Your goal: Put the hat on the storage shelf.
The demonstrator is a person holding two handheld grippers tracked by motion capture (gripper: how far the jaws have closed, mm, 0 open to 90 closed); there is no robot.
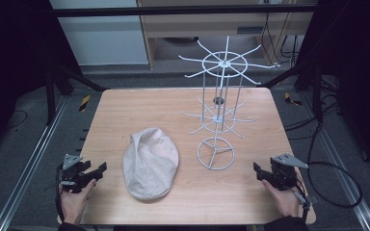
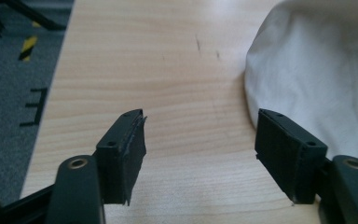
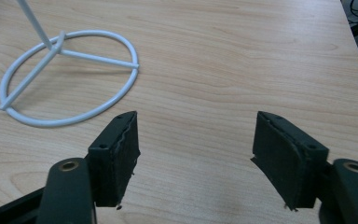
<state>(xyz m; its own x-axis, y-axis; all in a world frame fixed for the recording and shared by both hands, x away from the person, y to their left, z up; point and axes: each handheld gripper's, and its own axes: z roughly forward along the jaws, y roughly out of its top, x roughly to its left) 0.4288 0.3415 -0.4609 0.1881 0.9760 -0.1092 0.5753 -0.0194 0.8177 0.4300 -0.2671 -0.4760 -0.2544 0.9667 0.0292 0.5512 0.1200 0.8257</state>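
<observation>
A cream flat cap (image 1: 151,162) lies on the wooden table (image 1: 125,110), front centre-left. To its right stands a white wire display rack (image 1: 220,103) with a ring base (image 1: 216,154) and two tiers of hooks. My left gripper (image 1: 95,171) rests at the table's front left edge, open, with nothing between its jaws. In the left gripper view (image 2: 199,140) the cap (image 2: 317,70) lies just beyond the right jaw. My right gripper (image 1: 259,170) is open at the front right. In the right gripper view (image 3: 196,144) the ring base (image 3: 70,77) sits ahead to the left.
Grey floor and metal rails surround the table. A wooden cabinet (image 1: 221,24) and cables lie behind it. A small dark hole (image 1: 218,100) marks the tabletop behind the rack. Bare wood stretches between the two grippers.
</observation>
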